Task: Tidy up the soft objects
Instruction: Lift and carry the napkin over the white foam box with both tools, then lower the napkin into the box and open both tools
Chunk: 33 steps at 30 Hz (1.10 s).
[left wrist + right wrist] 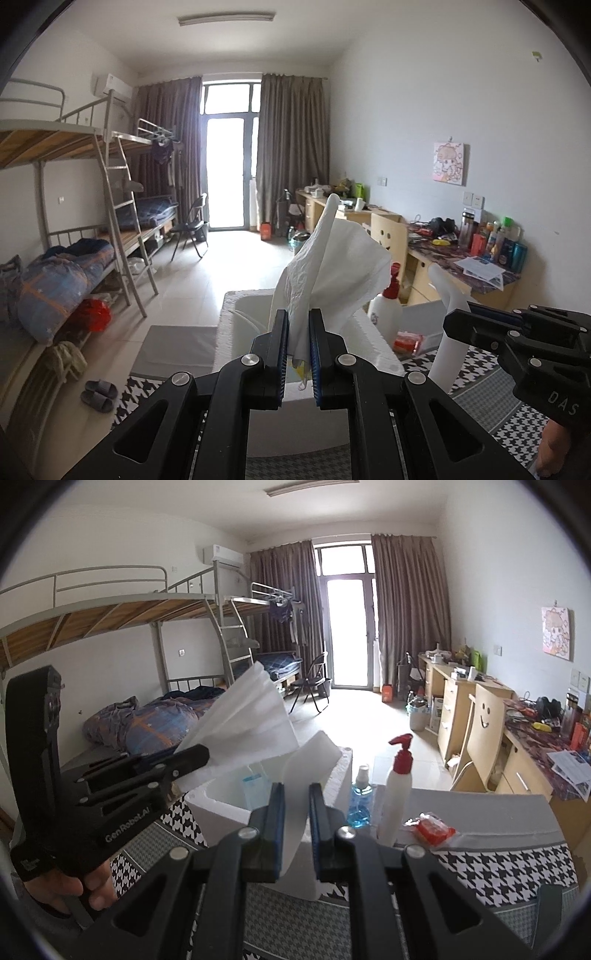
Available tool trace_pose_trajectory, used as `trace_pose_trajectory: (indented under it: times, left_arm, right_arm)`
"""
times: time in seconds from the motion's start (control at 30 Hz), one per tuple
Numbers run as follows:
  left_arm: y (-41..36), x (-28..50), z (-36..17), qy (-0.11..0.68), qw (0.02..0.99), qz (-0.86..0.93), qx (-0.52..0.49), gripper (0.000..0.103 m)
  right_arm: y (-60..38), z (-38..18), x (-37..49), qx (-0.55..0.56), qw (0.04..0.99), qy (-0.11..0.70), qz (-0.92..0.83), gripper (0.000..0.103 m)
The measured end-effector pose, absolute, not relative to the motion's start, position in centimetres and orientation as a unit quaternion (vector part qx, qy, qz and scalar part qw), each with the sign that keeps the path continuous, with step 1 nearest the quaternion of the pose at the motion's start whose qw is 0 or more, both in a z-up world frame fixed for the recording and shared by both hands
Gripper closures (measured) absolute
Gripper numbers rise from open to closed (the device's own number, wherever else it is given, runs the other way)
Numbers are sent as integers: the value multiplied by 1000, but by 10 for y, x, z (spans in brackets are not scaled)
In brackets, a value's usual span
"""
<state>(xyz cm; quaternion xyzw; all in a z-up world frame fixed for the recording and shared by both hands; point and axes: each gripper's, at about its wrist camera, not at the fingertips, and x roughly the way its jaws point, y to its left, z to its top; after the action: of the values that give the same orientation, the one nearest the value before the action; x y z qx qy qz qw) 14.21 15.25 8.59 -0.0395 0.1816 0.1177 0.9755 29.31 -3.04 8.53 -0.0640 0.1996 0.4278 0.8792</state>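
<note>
My left gripper is shut on a crumpled white tissue that stands up from between its pads. The right wrist view shows that gripper at the left, with the tissue fanned out from its tip and a hand on its handle. My right gripper is shut on a soft white sheet that bends up and to the right. From the left wrist view the right gripper comes in at the right, the white sheet curving through it. Both hang over an open white foam box.
The foam box sits on a houndstooth cloth. A white pump bottle, a blue bottle and a red packet stand to its right. Bunk beds line the left wall, desks the right.
</note>
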Motion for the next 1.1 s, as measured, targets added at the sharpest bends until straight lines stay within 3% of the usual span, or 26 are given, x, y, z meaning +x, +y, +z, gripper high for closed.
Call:
trace_pose_trajectory:
  times: [1.0,1.07,1.1]
  left_arm:
    - [178,196,66,232,962,134,-56,91]
    - [183,199,64,239,960,132,-65,83]
    - [184,200,62,242,959,130,-67,70]
  right_arm:
    - [-1,85,316,-80,876,214,424,88]
    - [-1,85,318,-79,876,216,423,88]
    - [-1,86,319,-78,876,217,423,88]
